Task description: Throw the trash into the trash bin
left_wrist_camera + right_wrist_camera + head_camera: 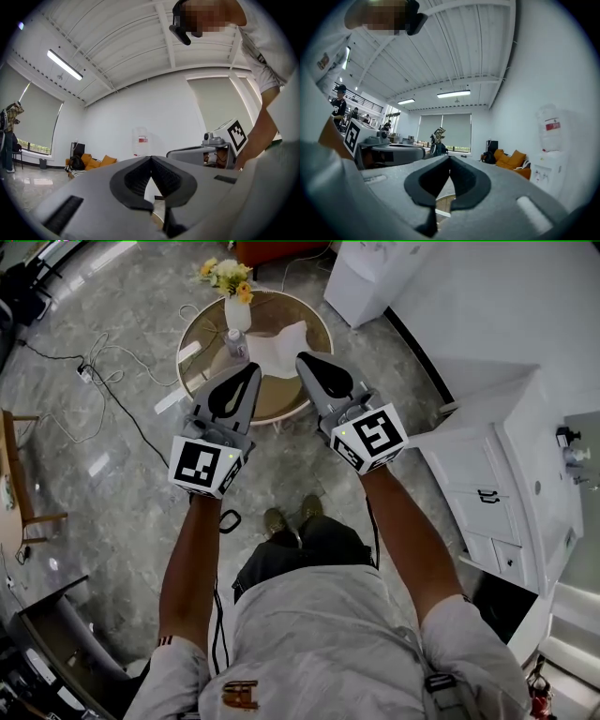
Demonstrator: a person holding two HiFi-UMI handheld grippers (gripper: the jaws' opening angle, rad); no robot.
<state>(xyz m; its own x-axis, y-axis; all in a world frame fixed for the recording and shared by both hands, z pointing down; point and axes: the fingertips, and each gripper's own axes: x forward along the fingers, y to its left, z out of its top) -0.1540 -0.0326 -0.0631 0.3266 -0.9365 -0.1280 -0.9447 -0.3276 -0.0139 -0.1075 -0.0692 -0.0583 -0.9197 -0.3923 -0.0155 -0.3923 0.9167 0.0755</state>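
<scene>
You hold left gripper (pixel 253 371) and right gripper (pixel 304 362), jaws together and empty, toward the round table (pixel 201 336), likely to collect its crumpled white paper (pixel 281 343).

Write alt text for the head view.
From above: a person holds the left gripper and right gripper side by side, both shut and empty, toward a round table bearing a vase, bottle and white paper. White cabinets stand at right.
</scene>
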